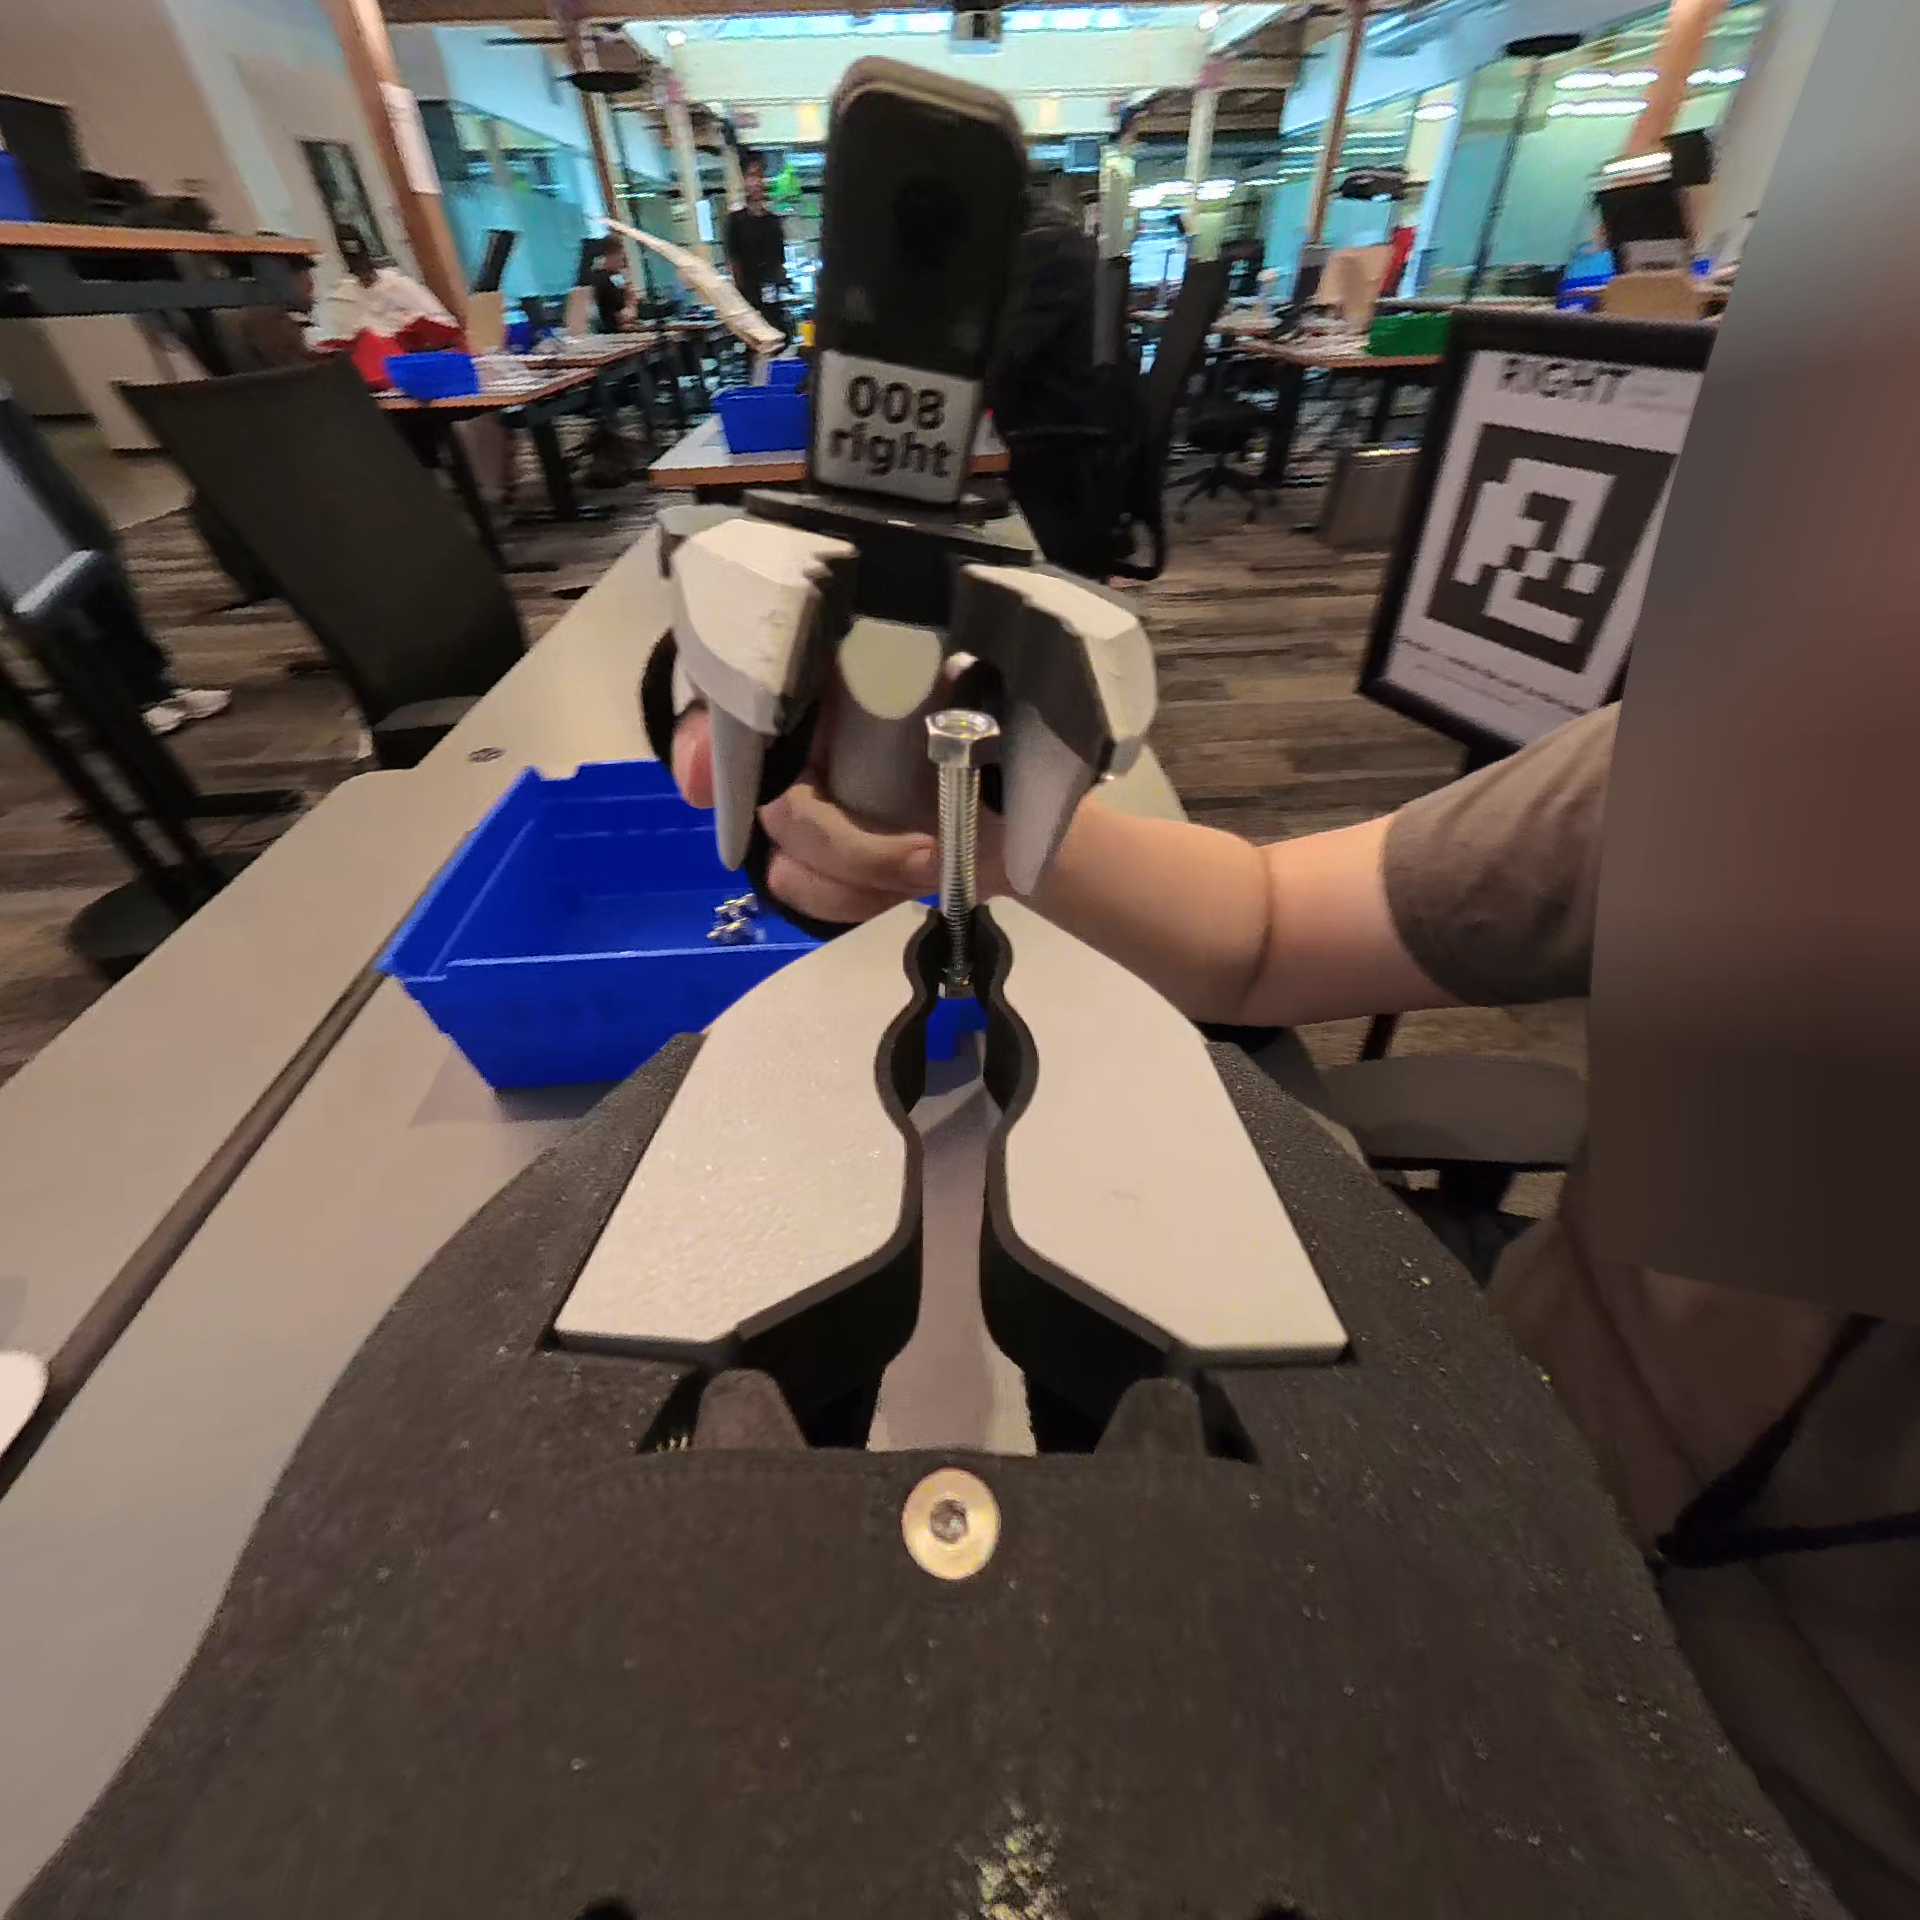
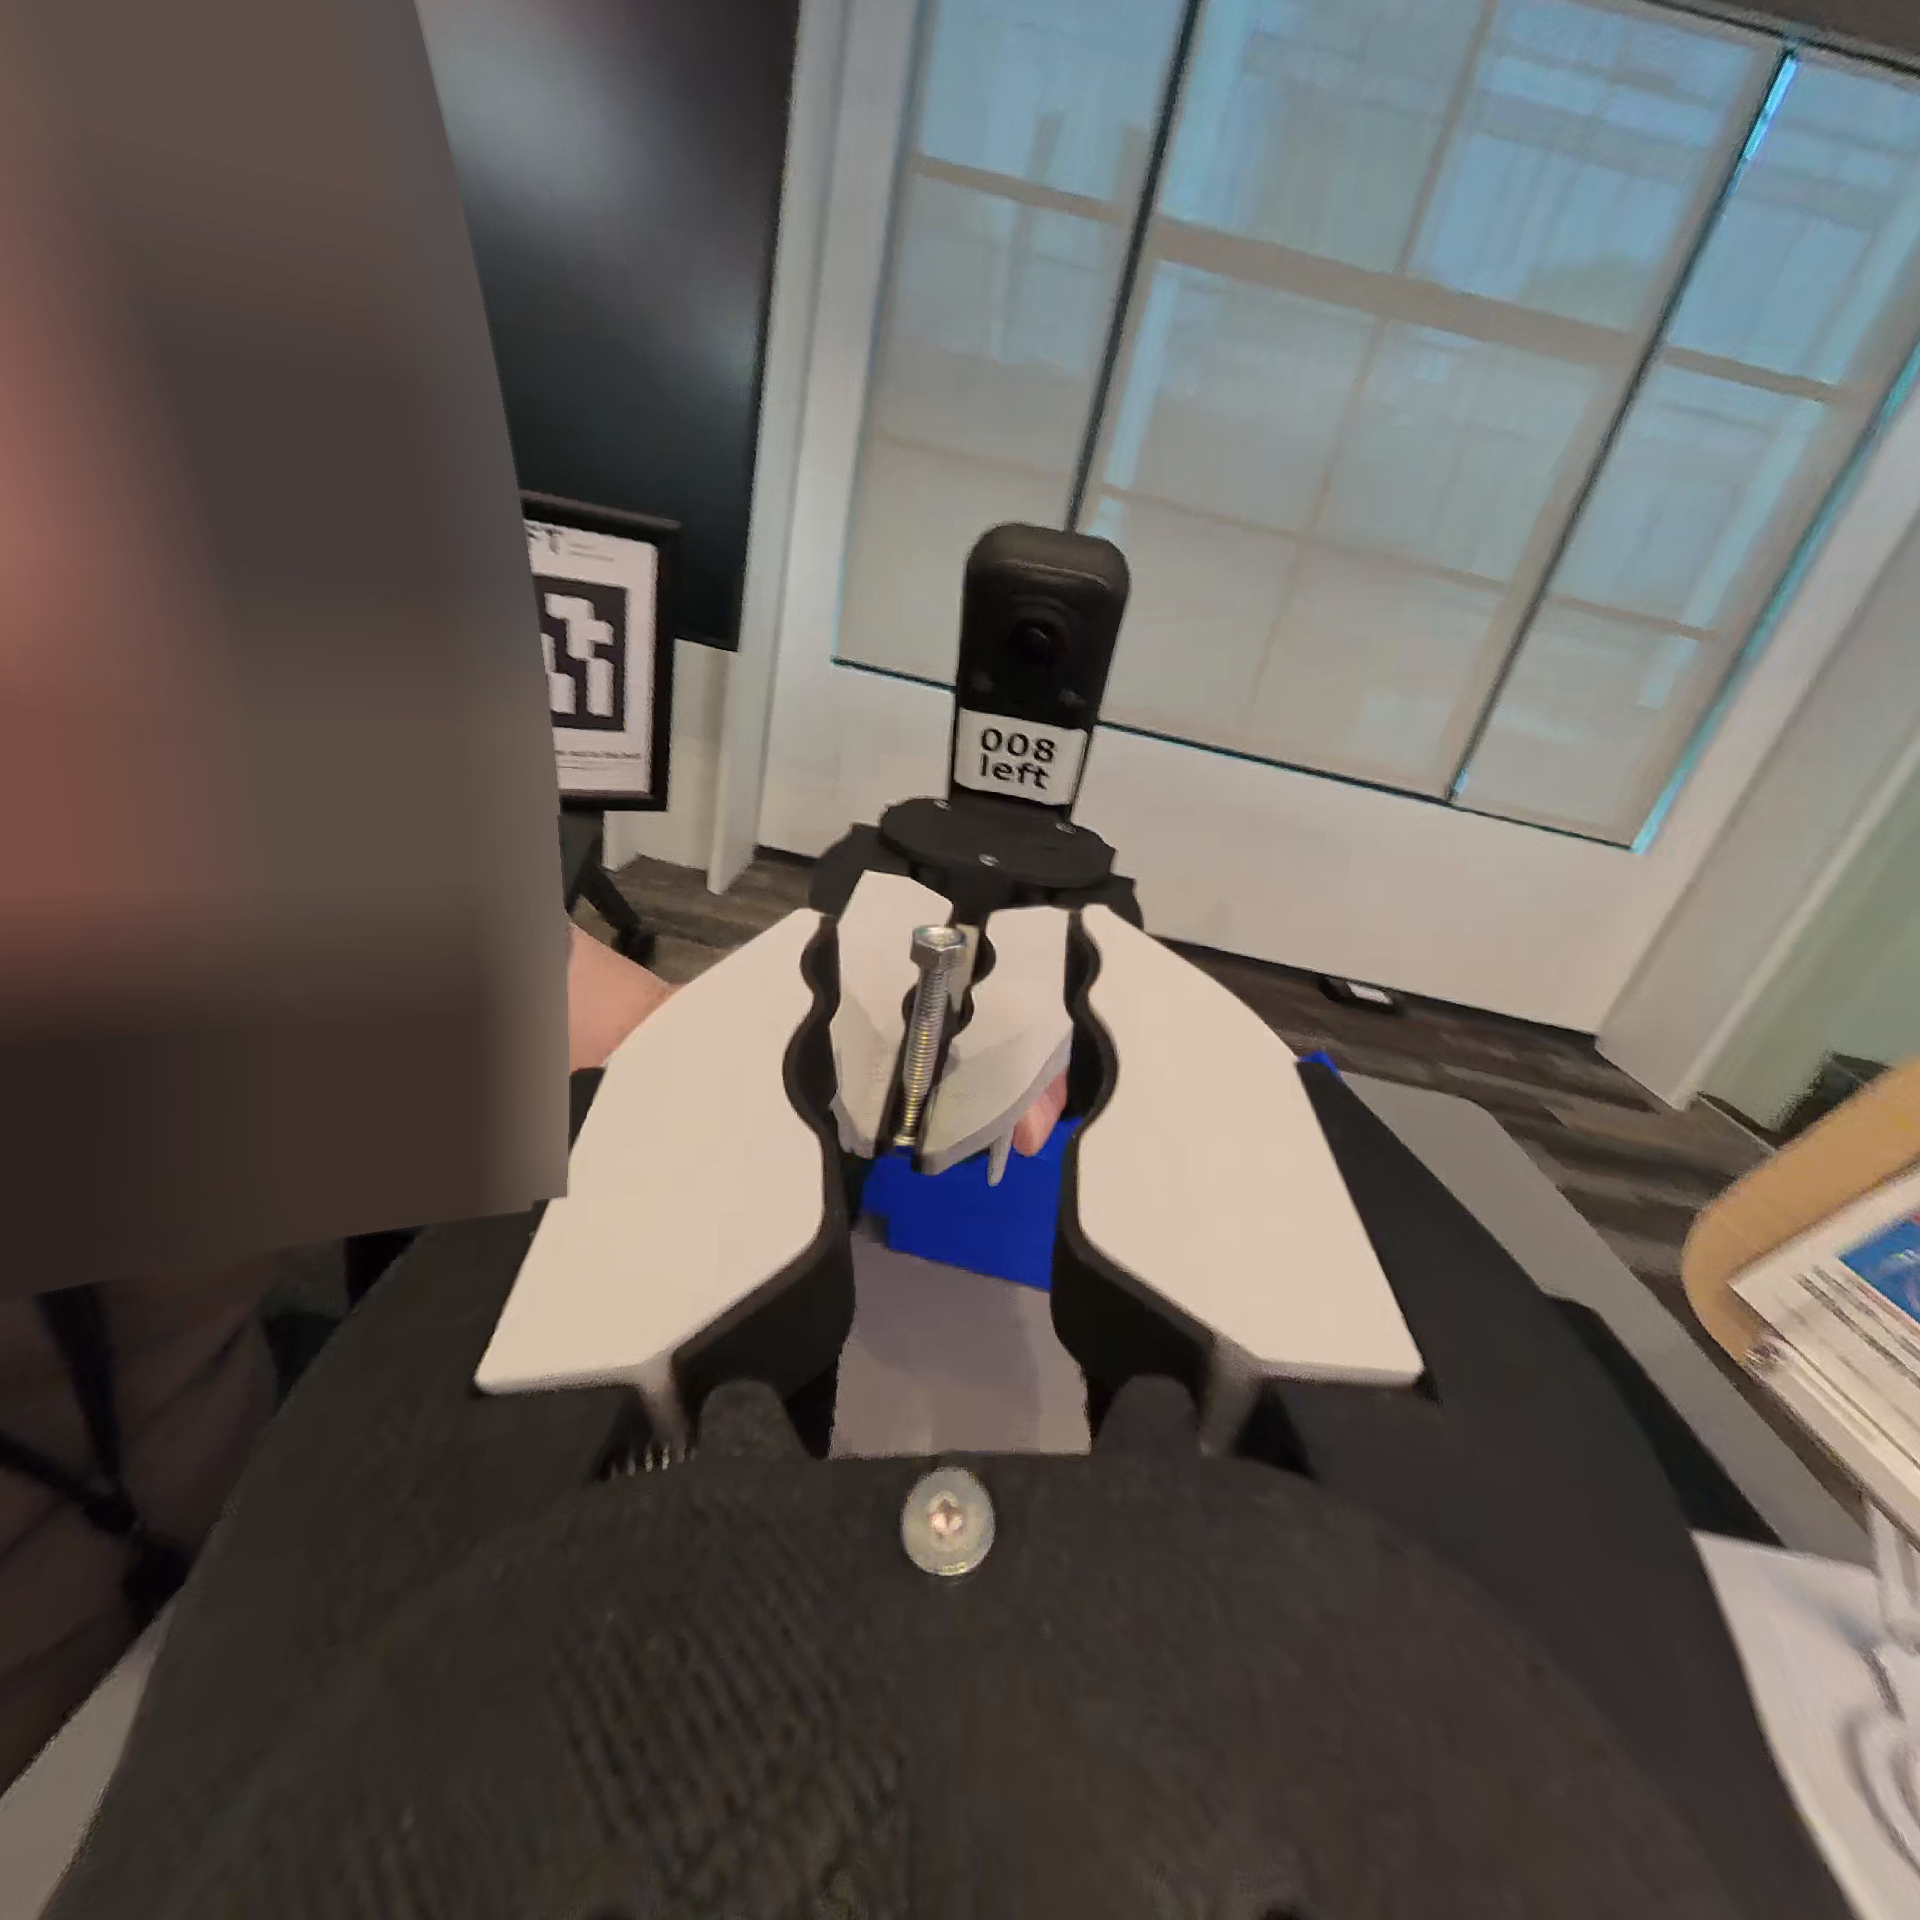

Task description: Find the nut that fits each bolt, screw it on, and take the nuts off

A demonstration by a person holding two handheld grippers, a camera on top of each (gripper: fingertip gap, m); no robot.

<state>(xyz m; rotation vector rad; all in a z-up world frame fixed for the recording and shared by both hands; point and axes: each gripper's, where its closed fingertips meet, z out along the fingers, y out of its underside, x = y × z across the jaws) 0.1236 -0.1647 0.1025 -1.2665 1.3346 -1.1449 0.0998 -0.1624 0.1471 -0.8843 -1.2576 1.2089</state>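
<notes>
A long silver bolt (image 1: pixel 958 831) stands upright with its hex head on top. My left gripper (image 1: pixel 961 925) is shut on the bolt's lower end, at the fingertips. My right gripper (image 1: pixel 878 875) faces it, open and empty, with its two fingers on either side of the bolt and apart from it. In the right wrist view the right gripper (image 2: pixel 951 935) is wide open, and between its fingers I see the bolt (image 2: pixel 925 1039) held by the left gripper (image 2: pixel 902 1143). I cannot tell whether a nut sits on the bolt.
A blue bin (image 1: pixel 540 997) with a few small metal parts (image 1: pixel 732 920) stands on the grey table (image 1: pixel 208 1039) below the grippers; it also shows in the right wrist view (image 2: pixel 966 1226). A framed marker sign (image 1: pixel 1538 520) stands at the right. Papers (image 2: pixel 1839 1320) lie nearby.
</notes>
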